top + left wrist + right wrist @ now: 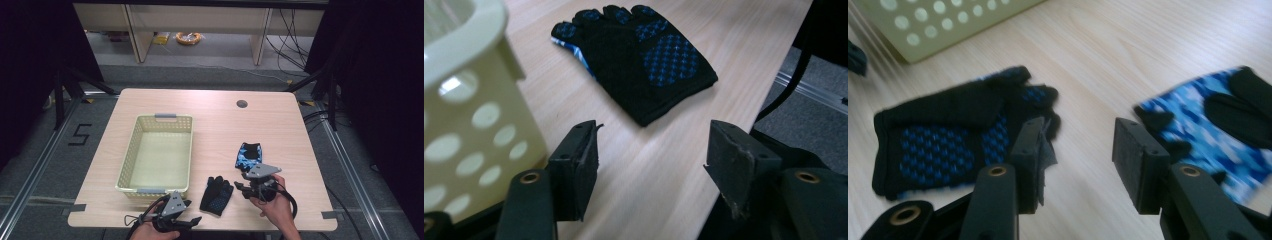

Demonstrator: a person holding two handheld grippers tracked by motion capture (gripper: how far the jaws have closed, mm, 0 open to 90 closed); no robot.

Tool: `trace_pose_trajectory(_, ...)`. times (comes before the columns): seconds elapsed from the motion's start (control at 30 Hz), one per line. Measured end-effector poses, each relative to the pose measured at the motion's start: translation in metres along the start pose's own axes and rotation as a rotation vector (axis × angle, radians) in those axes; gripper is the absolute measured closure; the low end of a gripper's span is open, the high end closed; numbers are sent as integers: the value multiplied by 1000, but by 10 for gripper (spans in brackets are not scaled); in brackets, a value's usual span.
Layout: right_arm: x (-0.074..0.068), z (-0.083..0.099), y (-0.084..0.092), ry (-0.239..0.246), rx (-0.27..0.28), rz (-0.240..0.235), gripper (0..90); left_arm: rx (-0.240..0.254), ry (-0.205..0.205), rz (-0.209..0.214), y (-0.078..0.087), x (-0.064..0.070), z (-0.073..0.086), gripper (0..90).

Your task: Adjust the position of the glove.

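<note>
A black glove with blue grip dots lies palm up near the table's front edge. A second glove with a blue camouflage back lies a little farther back and to the right. My left gripper is at the front edge, left of the black glove, and points toward it. Its jaws are open over bare wood, with the black glove ahead of them. My right gripper sits between the two gloves, open, with nothing between its jaws. In its view the black glove lies left and the blue glove right.
A pale yellow perforated basket stands empty on the left half of the wooden table, close to my left gripper; the basket wall is just beside it. A round cable hole is at the back.
</note>
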State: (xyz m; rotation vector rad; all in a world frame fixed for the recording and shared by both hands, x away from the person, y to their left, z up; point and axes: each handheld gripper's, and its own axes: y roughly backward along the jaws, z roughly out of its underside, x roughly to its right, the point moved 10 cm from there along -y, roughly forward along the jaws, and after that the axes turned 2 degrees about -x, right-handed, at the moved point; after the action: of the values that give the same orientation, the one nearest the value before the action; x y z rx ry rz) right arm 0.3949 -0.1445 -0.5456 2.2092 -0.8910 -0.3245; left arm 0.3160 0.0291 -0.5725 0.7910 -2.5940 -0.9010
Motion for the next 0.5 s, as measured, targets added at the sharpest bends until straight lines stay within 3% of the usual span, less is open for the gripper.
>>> trace_pose_trajectory(0.03,-2,-3,-5,-5,-7,-19,583,-22,-46,4,0,-2,-1,385)
trace_pose_trajectory(0.13,-6,-7,-19,1,-41,-36,596,-17,-21,-4,-4,-1,-5,412)
trace_pose_trajectory(0.2,-8,-11,-29,5,-43,-48,602,-22,-30,-1,-7,-1,-7,423)
trace_pose_trajectory(0.23,-8,-11,-32,-1,-47,-49,604,-28,-60,-7,-9,-2,-8,423)
trace_pose_trajectory(0.3,-9,-12,-38,-3,-62,-68,613,-22,-29,4,-14,3,-9,429)
trace_pose_trajectory(0.37,-9,-13,-44,-4,-76,-87,623,-39,-56,-28,-18,-2,-10,443)
trace_pose_trajectory(0.5,-8,-11,-50,-19,-83,-91,625,-49,-78,-36,-21,-4,-12,478)
